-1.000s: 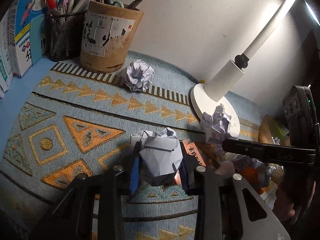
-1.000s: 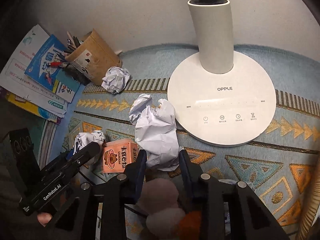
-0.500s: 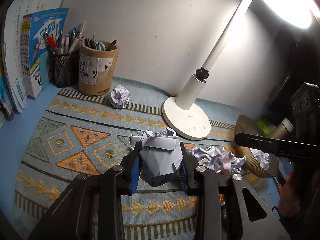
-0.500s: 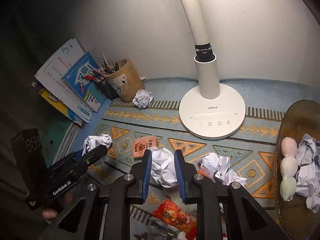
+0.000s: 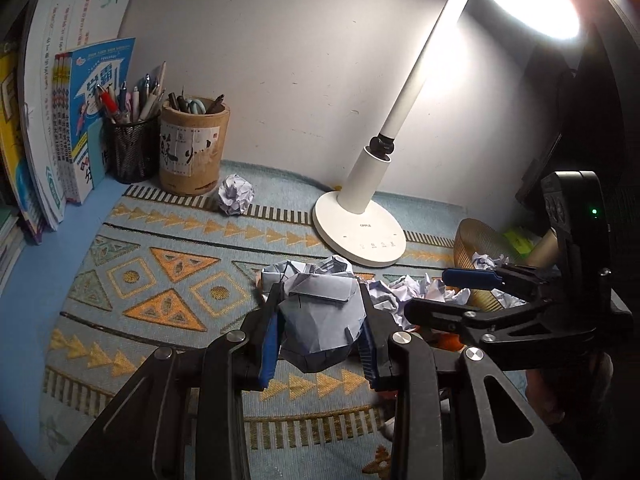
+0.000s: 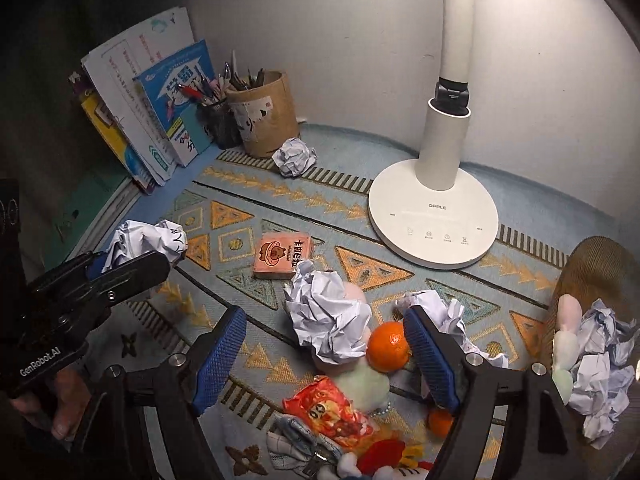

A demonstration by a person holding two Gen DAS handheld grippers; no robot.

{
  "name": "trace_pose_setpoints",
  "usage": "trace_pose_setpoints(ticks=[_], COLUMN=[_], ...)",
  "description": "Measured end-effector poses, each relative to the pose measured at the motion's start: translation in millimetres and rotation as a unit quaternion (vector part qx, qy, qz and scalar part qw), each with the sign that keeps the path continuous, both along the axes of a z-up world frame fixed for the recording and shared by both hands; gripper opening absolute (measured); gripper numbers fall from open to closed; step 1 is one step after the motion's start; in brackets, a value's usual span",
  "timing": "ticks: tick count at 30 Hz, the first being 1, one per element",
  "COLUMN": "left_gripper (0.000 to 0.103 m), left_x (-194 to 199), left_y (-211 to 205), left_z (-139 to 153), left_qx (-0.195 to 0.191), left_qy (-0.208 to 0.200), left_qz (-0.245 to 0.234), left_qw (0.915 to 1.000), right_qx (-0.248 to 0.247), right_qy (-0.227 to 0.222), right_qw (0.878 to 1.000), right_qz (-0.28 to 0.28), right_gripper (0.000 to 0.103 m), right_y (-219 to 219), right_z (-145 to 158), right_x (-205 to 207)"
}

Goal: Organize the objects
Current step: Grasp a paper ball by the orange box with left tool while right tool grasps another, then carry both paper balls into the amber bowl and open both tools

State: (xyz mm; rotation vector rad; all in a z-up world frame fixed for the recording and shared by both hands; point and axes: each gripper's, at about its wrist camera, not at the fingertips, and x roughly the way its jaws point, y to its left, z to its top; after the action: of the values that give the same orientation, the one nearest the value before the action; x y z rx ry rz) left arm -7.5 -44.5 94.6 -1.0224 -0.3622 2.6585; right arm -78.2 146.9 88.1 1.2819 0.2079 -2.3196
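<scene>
My left gripper (image 5: 319, 312) is shut on a crumpled paper ball (image 5: 320, 328) and holds it above the patterned mat. In the right wrist view the same left gripper (image 6: 120, 268) comes in from the left with its paper ball (image 6: 148, 240). My right gripper (image 6: 326, 316) has its jaws opening wide. A second crumpled paper ball (image 6: 328, 320) lies loose between and below them, touching neither blue pad, on a pale plush toy beside an orange (image 6: 388, 346). The left wrist view shows the right gripper (image 5: 456, 294) near the woven basket (image 5: 476, 236).
The woven basket (image 6: 592, 264) at right holds paper balls and a plush. A white lamp base (image 6: 434, 220), a pink card box (image 6: 282, 256), a red snack packet (image 6: 324, 408), a third paper ball (image 6: 294, 157), pen holders (image 5: 194, 148) and books (image 5: 48, 128) surround the mat.
My right gripper has opened and let go of its paper ball, which now lies on the pile. Both grippers have lifted and drawn back; the left keeps its paper ball.
</scene>
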Motion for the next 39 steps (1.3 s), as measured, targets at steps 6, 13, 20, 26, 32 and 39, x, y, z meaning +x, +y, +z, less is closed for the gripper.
trace_pose_setpoints(ticks=[6,13,20,26,32,39], left_gripper=[0.030,0.030,0.030,0.030,0.044,0.088], left_x=[-2.6,3.0,-8.5,-42.6,-61.6,-66.8], left_y=[-5.8,17.7,97.0,200.1,281.8,294.8], left_z=[-5.8,7.3,45.8,52.0,44.0,29.1], left_qx=[-0.002,-0.007,-0.017,-0.019,-0.040,-0.029], left_qy=[-0.006,0.005,0.042,0.034,0.021,0.004], left_qz=[-0.001,-0.023,-0.090,-0.171,-0.219,-0.222], left_qw=[1.0000,0.9997,0.9949,0.9845,0.9747,0.9746], right_qx=[0.019,-0.045,-0.092,-0.113,-0.104,-0.116], right_qy=[-0.045,-0.007,0.081,0.090,0.064,0.049], right_qw=[0.999,0.999,0.984,0.953,0.943,0.934], right_qz=[0.008,-0.018,-0.127,-0.266,-0.311,-0.334], right_gripper=[0.053,0.046,0.047,0.047,0.051,0.059], right_y=[-10.3,27.0,144.9,251.2,289.8,313.7], right_z=[-34.9,9.1,92.5,100.7,68.9,51.4], right_x=[-16.5,9.8,50.3,48.6,30.8,32.2])
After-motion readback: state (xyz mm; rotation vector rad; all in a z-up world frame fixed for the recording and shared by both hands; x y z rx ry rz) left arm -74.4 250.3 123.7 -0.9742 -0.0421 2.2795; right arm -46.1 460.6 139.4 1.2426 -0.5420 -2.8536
